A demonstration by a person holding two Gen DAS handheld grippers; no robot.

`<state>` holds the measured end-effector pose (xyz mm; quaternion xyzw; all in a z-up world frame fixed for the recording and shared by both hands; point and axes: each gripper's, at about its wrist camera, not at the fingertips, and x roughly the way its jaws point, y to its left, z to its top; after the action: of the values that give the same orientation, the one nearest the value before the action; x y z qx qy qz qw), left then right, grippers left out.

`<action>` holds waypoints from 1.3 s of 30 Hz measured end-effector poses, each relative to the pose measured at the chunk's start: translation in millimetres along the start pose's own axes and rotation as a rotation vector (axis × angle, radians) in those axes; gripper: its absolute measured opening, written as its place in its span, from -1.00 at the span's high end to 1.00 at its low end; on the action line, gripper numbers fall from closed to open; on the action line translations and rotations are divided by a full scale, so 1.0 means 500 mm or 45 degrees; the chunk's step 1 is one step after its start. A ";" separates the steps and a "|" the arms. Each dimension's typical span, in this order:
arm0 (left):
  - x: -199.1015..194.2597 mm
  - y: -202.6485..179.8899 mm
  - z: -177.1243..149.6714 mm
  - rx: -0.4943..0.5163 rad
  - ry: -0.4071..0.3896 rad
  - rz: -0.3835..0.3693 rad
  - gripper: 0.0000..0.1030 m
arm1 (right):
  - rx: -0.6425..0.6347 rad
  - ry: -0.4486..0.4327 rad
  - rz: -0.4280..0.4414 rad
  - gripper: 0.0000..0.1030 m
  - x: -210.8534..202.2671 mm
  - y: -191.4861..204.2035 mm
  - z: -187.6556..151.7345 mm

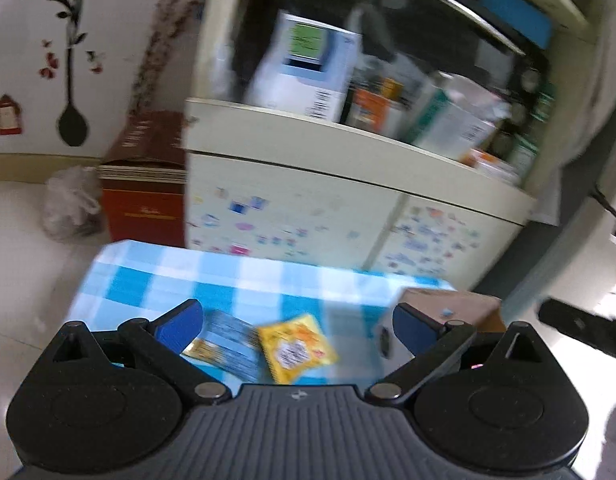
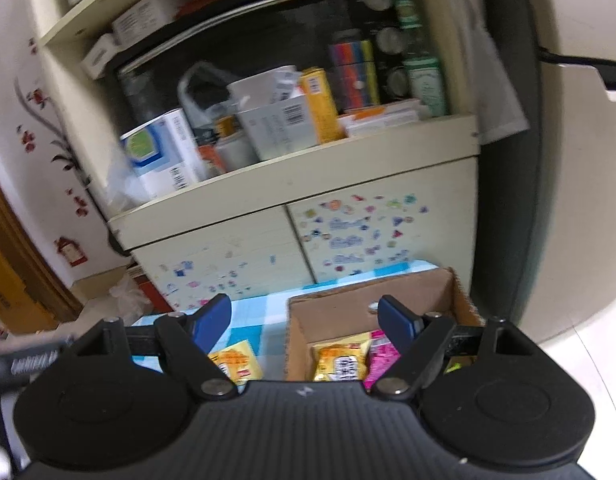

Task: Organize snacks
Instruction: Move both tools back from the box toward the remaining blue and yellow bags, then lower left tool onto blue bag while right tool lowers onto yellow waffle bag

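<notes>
Snack packets [image 1: 296, 348] are lying flat, looking light and crinkly; both grippers [image 1: 298, 320] [image 2: 306, 320] are hovering wide open, empty; pinching an edge seems best.

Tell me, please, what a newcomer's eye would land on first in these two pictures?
Probably the blue-and-white checked tablecloth low in the left wrist view, with a yellow snack packet lying on it between the open jaws of the left hand-held gripper. In the right wrist view, the cardboard box already holds a yellow packet and a pink one. Behind both stands a cream cabinet with a cluttered shelf and stickers on its doors.
</notes>
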<state>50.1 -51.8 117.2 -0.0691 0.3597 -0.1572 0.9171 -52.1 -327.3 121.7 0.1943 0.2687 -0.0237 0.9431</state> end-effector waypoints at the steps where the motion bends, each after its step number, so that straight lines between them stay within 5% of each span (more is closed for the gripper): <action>1: 0.006 0.010 0.004 -0.006 -0.001 0.019 -0.99 | -0.022 0.004 0.015 -0.57 0.002 0.008 -0.003; 21: 0.184 0.126 -0.010 -0.194 0.178 0.266 -1.00 | -0.380 0.098 0.218 -0.55 0.064 0.160 -0.105; 33: 0.241 0.128 -0.015 -0.175 0.210 0.291 -1.00 | -0.384 0.168 0.215 -0.54 0.109 0.188 -0.153; 39: 0.280 0.138 -0.019 -0.175 0.234 0.308 -1.00 | -0.350 0.185 0.183 -0.27 0.170 0.206 -0.177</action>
<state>157.1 -34.3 4.3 -0.0732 0.4578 -0.0263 0.8857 -8.1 -193.7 45.2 0.0835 0.3224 0.0949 0.9381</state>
